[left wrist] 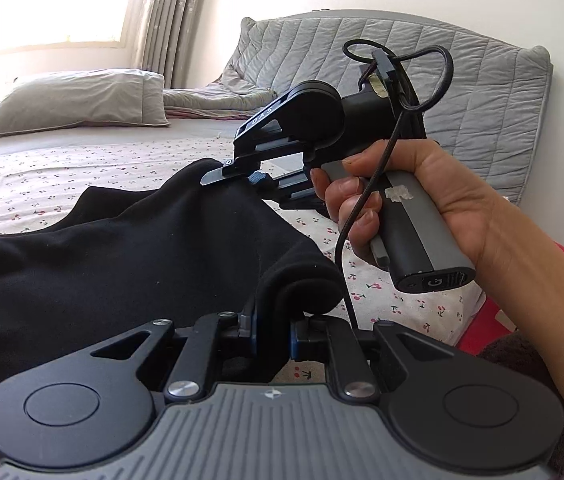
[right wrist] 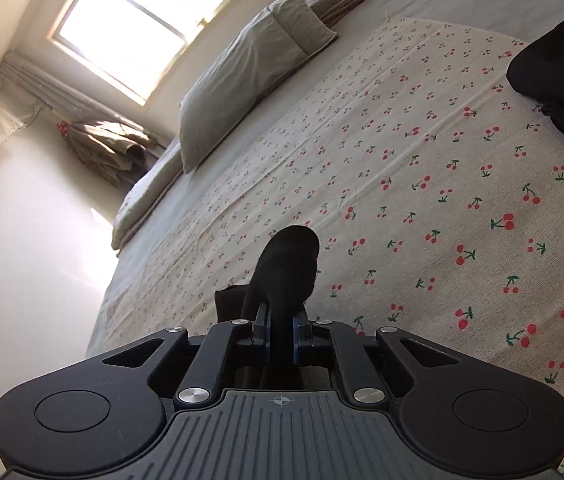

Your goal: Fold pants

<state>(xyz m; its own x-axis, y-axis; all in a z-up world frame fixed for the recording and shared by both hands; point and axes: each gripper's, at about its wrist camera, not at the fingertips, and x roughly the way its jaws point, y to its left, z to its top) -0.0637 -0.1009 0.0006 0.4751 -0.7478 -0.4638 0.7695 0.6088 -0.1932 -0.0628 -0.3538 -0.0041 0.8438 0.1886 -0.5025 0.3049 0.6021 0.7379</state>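
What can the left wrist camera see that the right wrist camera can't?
Only the left wrist view: the person's hand holding the right gripper, plus the quilted grey headboard.
Only the right wrist view: the whole window frame and clothes hanging on the wall.
Both: black pants pinched in shut jaws, the cherry-print sheet and a grey pillow.

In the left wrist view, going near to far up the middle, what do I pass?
Left gripper shut on a fold of the black pants → right gripper shut on the pants further along → cherry-print sheet → pillow → window.
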